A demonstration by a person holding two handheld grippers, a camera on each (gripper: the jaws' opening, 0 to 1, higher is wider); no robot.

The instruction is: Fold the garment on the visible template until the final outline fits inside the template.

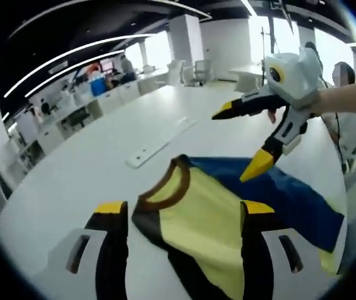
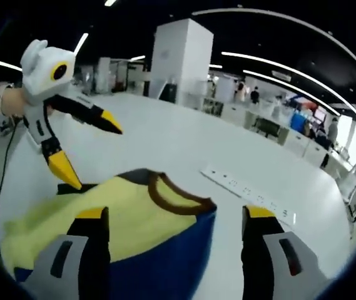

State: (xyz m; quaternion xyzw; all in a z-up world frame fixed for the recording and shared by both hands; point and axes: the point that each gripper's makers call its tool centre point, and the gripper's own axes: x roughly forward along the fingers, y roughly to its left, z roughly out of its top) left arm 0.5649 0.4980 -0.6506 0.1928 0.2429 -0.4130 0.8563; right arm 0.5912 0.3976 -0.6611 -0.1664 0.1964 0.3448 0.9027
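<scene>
**Both grippers wide open above the shirt, nothing grabbed**

The left gripper [image 1: 184, 215] is held with its jaws spread wide, yellow tips up, and nothing is pinched between them. Between the jaws, in the left gripper view, the shirt [image 1: 199, 219] is seen lying on the white table [image 1: 84, 156]. The same gripper is also caught in the right gripper view, coming in from the left, held by a hand and raised above the shirt's far edge, jaws clearly apart, one black finger pointing across the table and the other angled down toward the cloth. Whether that lower tip touches the fabric can't be told.

The right gripper [image 2: 176, 219] is spread wide too, with nothing held. In the left gripper view it is seen hanging over the blue part of the shirt, one yellow tip pointed down at it.

The shirt is yellow with a brown collar [image 2: 178, 194] and a blue section beside the yellow; it's spread out, a bit rumpled, near the table edge closest to the grippers. A template outline can't be made out under it.

Further toward the middle of the table, a long white power strip [image 2: 246, 187] is set into the surface, well apart from the shirt. Desks and chairs are seen in the office behind.
</scene>
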